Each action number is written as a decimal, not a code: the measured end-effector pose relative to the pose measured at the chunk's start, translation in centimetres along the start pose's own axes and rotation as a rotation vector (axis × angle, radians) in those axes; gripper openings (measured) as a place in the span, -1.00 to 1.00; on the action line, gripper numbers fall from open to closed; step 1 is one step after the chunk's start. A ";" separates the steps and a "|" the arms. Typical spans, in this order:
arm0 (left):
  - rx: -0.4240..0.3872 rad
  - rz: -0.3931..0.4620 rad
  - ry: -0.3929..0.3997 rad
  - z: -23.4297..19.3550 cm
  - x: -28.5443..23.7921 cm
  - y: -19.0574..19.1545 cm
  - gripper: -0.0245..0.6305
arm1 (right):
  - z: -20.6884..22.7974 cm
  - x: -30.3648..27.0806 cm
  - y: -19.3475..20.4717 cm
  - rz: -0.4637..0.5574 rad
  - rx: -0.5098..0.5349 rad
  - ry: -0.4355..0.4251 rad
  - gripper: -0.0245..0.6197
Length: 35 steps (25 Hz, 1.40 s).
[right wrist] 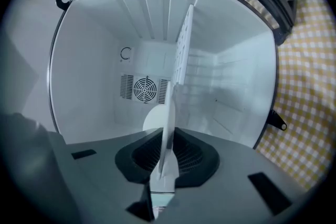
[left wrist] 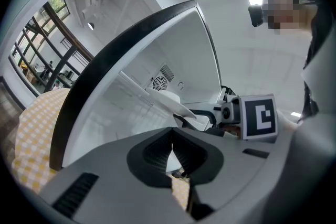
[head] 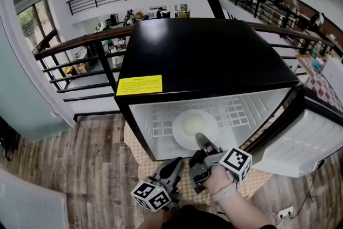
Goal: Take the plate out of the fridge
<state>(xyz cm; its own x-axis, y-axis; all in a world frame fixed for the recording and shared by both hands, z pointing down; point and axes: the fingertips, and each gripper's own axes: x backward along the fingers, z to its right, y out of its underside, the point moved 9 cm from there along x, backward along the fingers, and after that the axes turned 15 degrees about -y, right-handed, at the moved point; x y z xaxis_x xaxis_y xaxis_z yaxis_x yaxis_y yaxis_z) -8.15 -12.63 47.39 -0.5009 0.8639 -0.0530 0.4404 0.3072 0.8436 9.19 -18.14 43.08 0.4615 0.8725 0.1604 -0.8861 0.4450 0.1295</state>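
Left gripper [head: 176, 164] hangs closed and empty before the fridge [head: 214, 56]. Right gripper [head: 202, 140] pinches the near rim of the plate [head: 192, 125], at the front edge of the shelf [head: 238, 112]; so thin a hold may let it tip or slip.

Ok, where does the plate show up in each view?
Head view: plate centre, on the fridge shelf, right gripper at its near rim.
Left gripper view: plate centre, edge-on.
Right gripper view: plate lower centre, edge-on between the shut jaws.
Shared landmark: fan grille behind it, both gripper views.
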 end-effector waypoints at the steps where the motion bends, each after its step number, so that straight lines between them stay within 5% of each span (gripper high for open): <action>1: -0.001 0.000 0.001 0.0 0.0 0.0 -0.90 | 0.1 0.0 0.0 0.007 -0.009 -0.002 -0.77; 35: 0.016 -0.010 -0.020 0.2 -0.1 0.2 -0.90 | 0.9 -0.1 0.5 0.120 -0.132 -0.074 -0.78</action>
<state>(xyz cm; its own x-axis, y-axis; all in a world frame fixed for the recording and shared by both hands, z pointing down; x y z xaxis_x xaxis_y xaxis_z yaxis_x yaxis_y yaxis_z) -7.91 -12.57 47.46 -0.4906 0.8684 -0.0725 0.4472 0.3223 0.8343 8.71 -18.17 43.99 0.3502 0.9057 0.2389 -0.9304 0.3658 -0.0232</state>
